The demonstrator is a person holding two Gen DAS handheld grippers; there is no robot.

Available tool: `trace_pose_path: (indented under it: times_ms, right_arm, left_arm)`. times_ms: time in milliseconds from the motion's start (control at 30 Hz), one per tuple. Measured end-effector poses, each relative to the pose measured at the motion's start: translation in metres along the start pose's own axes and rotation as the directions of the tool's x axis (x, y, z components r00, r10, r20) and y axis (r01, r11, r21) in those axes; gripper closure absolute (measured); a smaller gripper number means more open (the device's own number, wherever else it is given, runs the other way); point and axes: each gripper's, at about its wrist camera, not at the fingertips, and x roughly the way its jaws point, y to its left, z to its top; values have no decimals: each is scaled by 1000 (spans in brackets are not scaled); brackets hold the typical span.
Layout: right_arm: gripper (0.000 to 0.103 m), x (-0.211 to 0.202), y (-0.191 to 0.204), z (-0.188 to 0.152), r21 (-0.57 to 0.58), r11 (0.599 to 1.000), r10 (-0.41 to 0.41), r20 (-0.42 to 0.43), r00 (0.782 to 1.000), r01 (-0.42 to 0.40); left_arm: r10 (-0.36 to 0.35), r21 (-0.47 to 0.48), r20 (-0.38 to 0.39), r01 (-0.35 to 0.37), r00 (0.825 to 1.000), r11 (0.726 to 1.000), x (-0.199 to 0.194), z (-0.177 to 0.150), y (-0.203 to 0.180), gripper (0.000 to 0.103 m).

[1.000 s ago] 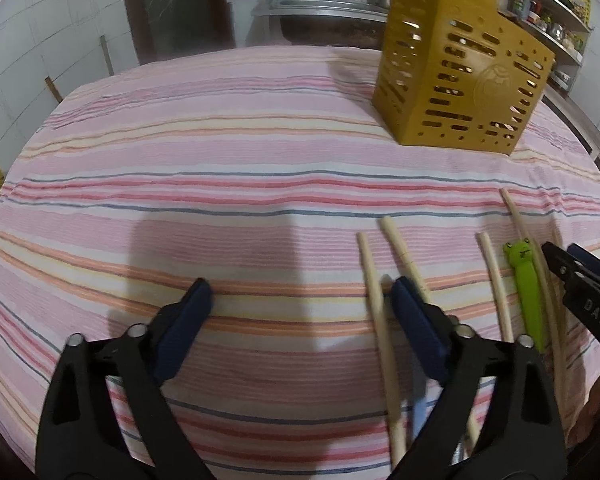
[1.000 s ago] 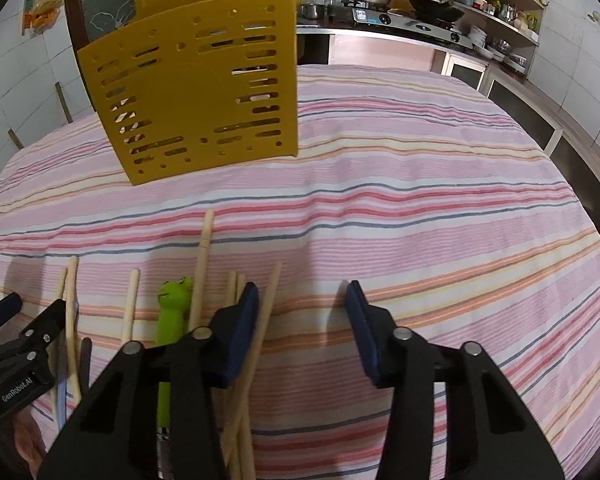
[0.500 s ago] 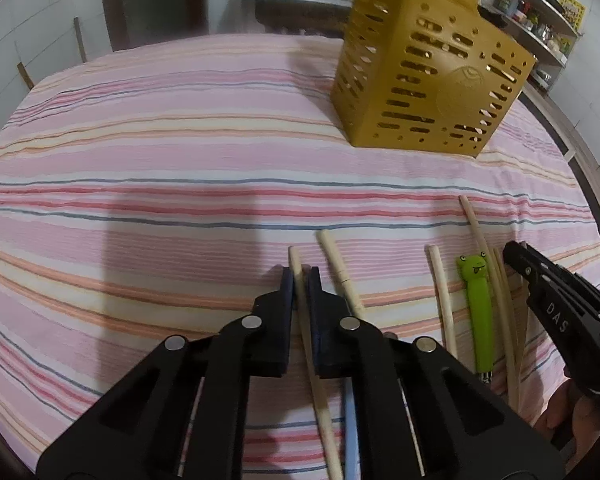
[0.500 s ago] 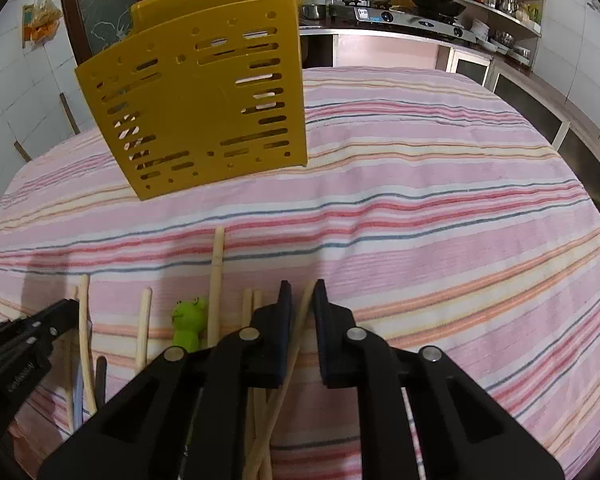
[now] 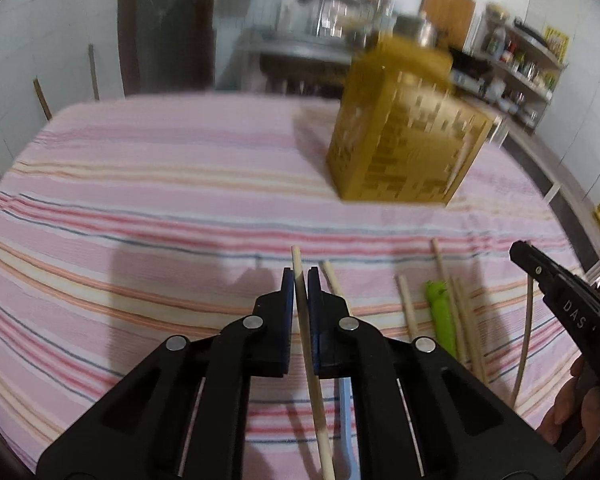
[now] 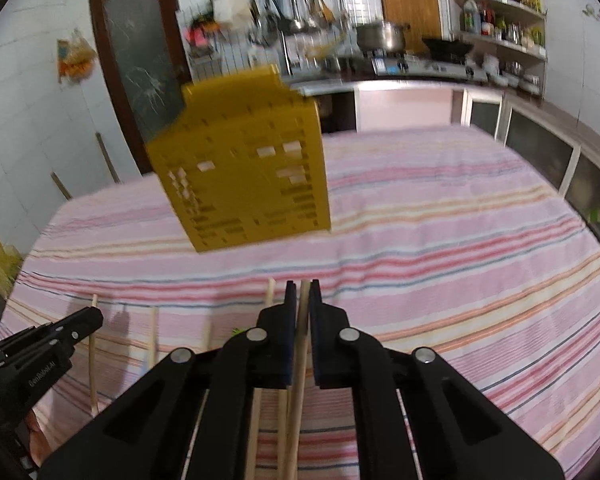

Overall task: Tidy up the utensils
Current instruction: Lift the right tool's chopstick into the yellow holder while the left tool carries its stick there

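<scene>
Chopsticks (image 5: 406,304) lie loose on the striped worktop (image 5: 148,200); the left tool (image 5: 299,276) and right tool (image 6: 302,288) are each clamped tight on one stick. The pick-up step looks done, and next comes carrying both to what seems, through blur, the yellow slotted holder (image 6: 244,184) and dropping them in end-first.

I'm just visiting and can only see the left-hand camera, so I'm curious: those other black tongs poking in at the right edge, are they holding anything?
Observer: Yes. In the right camera, the right tongs are shut on a single wooden chopstick.
Visitor: Where along it do they pinch?
Observer: Near its far end. Its tip sits about level with the pad ends, and the rest runs back underneath.
Visitor: Is anything between them and the yellow box?
Observer: From that side, only striped cloth lies before the yellow holder.
</scene>
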Motion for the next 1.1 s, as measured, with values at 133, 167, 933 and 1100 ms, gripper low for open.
trace_pose_path:
  times_ms: [133,167,933,1100]
  right_arm:
    - [97,-29,3,4,-26,999,25,100,995,-23]
    - [97,-36,4,4,-30,999,26,119,993,-23]
    - [98,-141,5,-7,-82,988,151,374,915,-130]
    - [98,-144,4,2,-88,990,140,391,910,-114]
  left_arm:
    - [0,18,111,-2,994,1000,-34,-1,0,97]
    - [-1,27,142,-3,990,1000,-45,-3,-1,98]
    - [-41,111,450,-10,892,994,-163,-37,-15,99]
    - [-40,90,458,-2,888,996,-164,-28,-10,99]
